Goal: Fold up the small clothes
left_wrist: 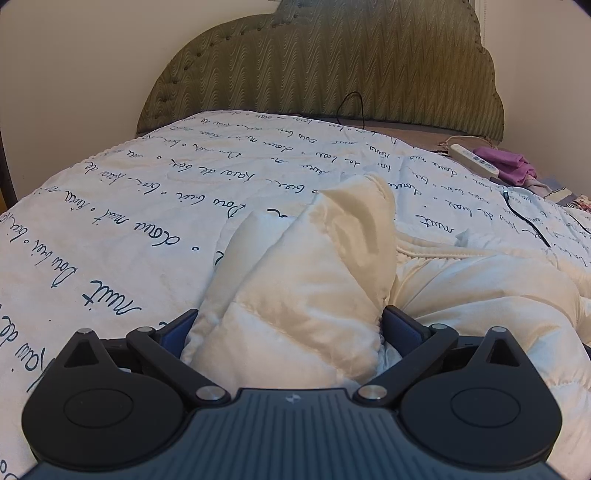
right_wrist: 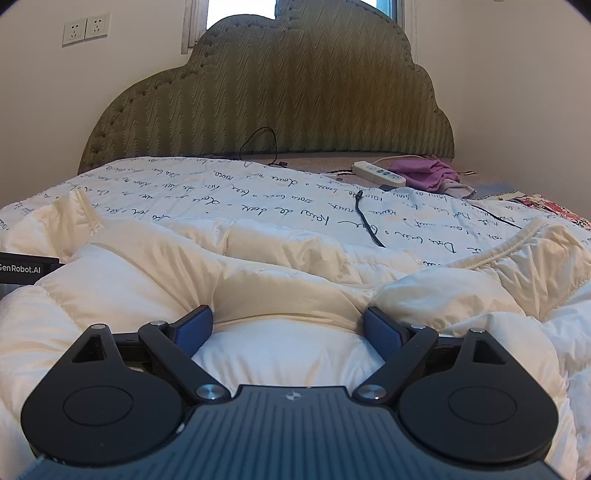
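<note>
On the bed [right_wrist: 207, 192], w/ a puffy white quilted jacket [right_wrist: 295, 273] spread out, left claw [left_wrist: 288, 328] looks clamped on a bunched fold, right claw [right_wrist: 288, 325] straddles a soft ridge, jaws apart; light, slippery stuff, so grab seams/hem.

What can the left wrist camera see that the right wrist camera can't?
Only the left wrist view shows a puffy sleeve of the white jacket standing up between the left gripper fingers.

Only the right wrist view shows the wall sockets, a bit of window, and the right gripper with its fingers wide apart around a fold of the white jacket.

Both show the green headboard, the bedspread with writing, the white power strip, the purple cloth and a black cable.
</note>
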Demonstrator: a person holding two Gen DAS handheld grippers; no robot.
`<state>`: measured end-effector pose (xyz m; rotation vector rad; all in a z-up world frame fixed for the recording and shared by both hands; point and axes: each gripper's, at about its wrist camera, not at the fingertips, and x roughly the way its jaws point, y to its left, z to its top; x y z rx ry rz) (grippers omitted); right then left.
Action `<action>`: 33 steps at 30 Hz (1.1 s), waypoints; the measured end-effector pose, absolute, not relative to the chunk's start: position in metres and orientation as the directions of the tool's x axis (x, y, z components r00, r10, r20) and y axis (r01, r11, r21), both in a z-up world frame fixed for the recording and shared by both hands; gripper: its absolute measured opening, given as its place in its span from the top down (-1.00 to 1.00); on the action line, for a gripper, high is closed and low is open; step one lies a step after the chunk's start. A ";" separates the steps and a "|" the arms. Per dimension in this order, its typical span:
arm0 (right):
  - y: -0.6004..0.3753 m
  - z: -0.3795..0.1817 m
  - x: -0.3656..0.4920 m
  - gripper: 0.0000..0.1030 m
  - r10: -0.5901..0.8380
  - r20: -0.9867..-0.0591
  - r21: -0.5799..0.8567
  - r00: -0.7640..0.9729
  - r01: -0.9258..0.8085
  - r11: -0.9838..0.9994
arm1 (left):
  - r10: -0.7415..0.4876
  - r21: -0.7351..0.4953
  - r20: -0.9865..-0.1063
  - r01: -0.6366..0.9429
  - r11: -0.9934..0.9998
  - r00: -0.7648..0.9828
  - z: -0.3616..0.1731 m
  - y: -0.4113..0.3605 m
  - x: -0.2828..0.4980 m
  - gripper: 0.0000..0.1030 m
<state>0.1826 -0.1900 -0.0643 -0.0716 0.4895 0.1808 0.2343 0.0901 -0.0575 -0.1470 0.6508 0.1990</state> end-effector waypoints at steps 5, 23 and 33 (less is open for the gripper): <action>-0.189 -0.064 0.182 -0.79 0.141 -0.469 -0.034 0.872 -0.178 0.983 | 0.099 -0.107 -0.617 -0.207 0.972 0.781 -0.053 0.097 0.231 -1.00; -0.160 -0.025 0.123 -0.94 0.065 -0.328 -0.188 0.942 -0.133 0.973 | -0.014 -0.120 -0.658 -0.087 0.989 0.753 -0.024 0.168 0.234 -1.00; -0.027 -0.047 0.000 -0.98 0.365 -0.440 -0.535 0.821 -0.566 0.628 | -0.293 -0.352 -0.681 0.050 0.935 0.671 -0.046 0.208 0.241 -1.00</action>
